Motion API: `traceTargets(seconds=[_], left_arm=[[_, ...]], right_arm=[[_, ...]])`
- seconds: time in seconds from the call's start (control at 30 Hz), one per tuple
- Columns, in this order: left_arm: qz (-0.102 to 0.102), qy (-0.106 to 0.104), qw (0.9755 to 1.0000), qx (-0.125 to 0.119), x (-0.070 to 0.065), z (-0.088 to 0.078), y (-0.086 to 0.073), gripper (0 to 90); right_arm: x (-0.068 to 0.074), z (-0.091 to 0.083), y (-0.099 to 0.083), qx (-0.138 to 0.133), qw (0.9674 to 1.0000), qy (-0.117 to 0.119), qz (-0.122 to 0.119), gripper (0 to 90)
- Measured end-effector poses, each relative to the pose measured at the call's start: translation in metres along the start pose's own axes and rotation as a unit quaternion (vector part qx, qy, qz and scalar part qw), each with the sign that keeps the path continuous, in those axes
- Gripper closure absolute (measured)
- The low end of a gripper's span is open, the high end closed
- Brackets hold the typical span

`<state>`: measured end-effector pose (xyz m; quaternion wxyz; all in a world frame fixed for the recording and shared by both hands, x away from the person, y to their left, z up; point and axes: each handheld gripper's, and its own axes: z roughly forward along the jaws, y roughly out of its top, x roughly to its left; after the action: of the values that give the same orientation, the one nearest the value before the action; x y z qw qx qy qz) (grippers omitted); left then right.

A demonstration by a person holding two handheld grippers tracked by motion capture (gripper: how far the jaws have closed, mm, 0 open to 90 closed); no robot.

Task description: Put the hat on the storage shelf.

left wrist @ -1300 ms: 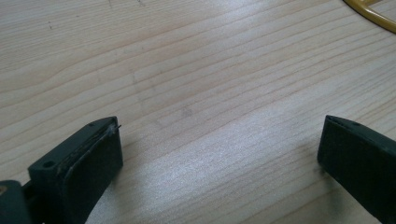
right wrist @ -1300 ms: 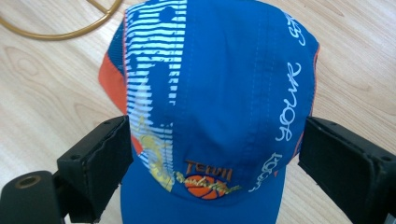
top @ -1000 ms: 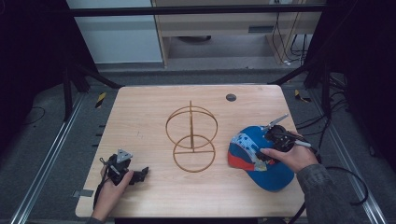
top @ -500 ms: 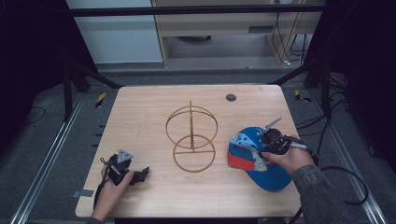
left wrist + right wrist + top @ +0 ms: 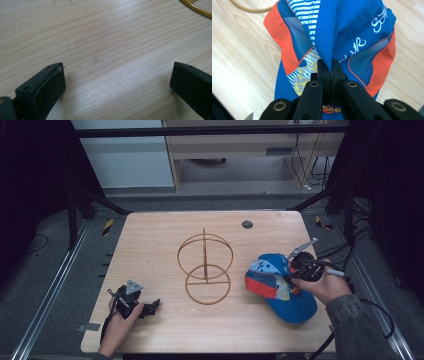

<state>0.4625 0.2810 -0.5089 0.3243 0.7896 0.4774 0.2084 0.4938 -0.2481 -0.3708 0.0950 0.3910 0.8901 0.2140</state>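
Note:
A blue and orange cap (image 5: 280, 285) lies at the right of the wooden table (image 5: 150, 245). My right gripper (image 5: 295, 270) is shut on a fold of the cap's blue crown (image 5: 329, 35); its jaws pinch the fabric and pull it into a ridge. A wooden stand (image 5: 205, 267) of two rings on a post rises at the table's middle. My left gripper (image 5: 152, 306) rests low at the front left, its jaws wide apart over bare wood (image 5: 112, 57), holding nothing.
A small dark round disc (image 5: 247, 224) sits near the table's far edge. A yellow arc of the stand's ring (image 5: 197, 8) shows at the top right of the left gripper view. Dark frame posts and cables flank the table.
My right gripper has drawn the cap's crown up and a little to the right. The left gripper has stayed where it was.

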Motion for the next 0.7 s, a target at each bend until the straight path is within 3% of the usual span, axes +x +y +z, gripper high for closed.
traceTargets(seconds=[0.17, 0.43, 0.7], left_arm=[[0.000, 0.000, 1.0000, 0.000, 0.000, 0.000, 0.000, 0.0], [-0.001, 0.000, 1.0000, -0.001, 0.000, 0.000, 0.000, 0.0], [-0.001, 0.000, 1.0000, -0.003, 0.000, 0.000, 0.000, 0.0]], right_arm=[[-0.002, -0.026, 0.011, -0.016, 0.9998, -0.005, -0.008, 89.4], [-0.001, -0.078, 0.038, -0.062, 0.9977, -0.019, -0.019, 89.4], [0.004, -0.111, 0.065, -0.091, 0.9949, -0.024, -0.035, 89.5]])
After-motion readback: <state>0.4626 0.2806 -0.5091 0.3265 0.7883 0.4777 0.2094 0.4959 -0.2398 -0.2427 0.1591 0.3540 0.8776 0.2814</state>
